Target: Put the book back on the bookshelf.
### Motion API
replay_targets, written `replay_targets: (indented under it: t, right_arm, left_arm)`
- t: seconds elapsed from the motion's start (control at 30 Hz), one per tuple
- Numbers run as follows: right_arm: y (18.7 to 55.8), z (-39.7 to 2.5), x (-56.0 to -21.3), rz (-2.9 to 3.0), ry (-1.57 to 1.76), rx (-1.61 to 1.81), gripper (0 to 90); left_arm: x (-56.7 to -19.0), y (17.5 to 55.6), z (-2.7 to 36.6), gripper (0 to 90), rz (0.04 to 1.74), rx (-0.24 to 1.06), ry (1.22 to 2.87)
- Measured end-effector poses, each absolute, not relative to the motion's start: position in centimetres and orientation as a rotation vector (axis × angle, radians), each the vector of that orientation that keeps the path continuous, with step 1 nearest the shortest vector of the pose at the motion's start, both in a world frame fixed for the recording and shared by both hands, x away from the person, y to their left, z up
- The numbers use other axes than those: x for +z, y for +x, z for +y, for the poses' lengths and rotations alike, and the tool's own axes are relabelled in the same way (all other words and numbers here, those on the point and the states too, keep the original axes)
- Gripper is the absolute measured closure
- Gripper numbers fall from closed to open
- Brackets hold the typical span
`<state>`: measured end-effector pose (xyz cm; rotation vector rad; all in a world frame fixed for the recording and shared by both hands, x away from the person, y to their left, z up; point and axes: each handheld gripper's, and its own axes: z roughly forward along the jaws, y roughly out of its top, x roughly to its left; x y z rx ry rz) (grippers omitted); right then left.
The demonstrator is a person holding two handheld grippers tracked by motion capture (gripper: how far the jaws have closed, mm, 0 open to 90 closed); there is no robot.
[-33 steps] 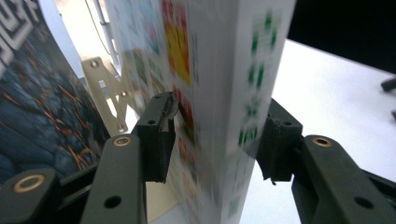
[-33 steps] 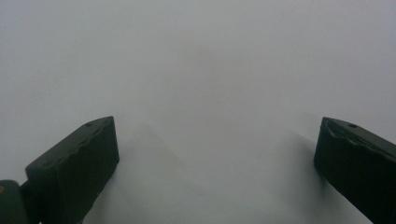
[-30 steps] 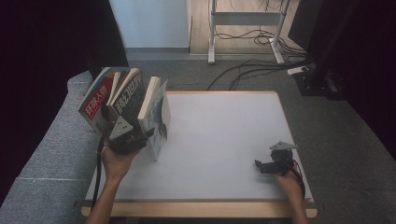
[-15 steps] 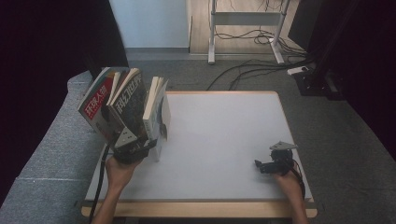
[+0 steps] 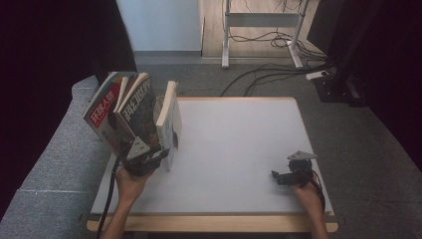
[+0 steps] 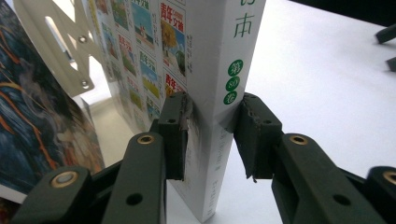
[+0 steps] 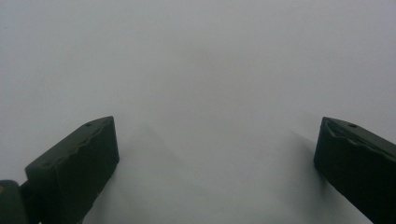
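Three books stand leaning at the table's left: a red-covered magazine, a dark-covered book and a white book. My left gripper is at the foot of the white book. In the left gripper view the white book's spine runs up between the two jaws, and my left gripper is shut on it, with both pads pressed against its sides. My right gripper rests low over the bare table at the front right. Its jaws are wide apart in the right gripper view, with nothing in my right gripper.
The white table stretches between the two hands. A pale perforated metal bracket stands between the white book and the dark cover. A grey upholstered seat borders the table's left edge. Cables and a desk frame lie beyond.
My left hand and gripper shifted slightly at the base of the white book, which has tilted a little to the right. The right gripper has stayed where it was.
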<state>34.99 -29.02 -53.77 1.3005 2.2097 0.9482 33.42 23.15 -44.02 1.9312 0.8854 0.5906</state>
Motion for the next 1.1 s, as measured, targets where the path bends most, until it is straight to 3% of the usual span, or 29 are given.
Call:
replay_targets:
  t: [0.87, 1.1]
  right_arm:
    - [35.0, -29.0, -53.8, 2.21, 1.301, 0.948, 0.0]
    - [35.0, -29.0, -53.8, 2.209, 1.298, 0.948, 0.0]
  left_arm:
    - [-43.8, 36.1, 22.5, 62.9, 0.932, 0.619, 1.936]
    - [-44.0, 35.6, 22.7, 47.3, 0.945, 0.596, 1.95]
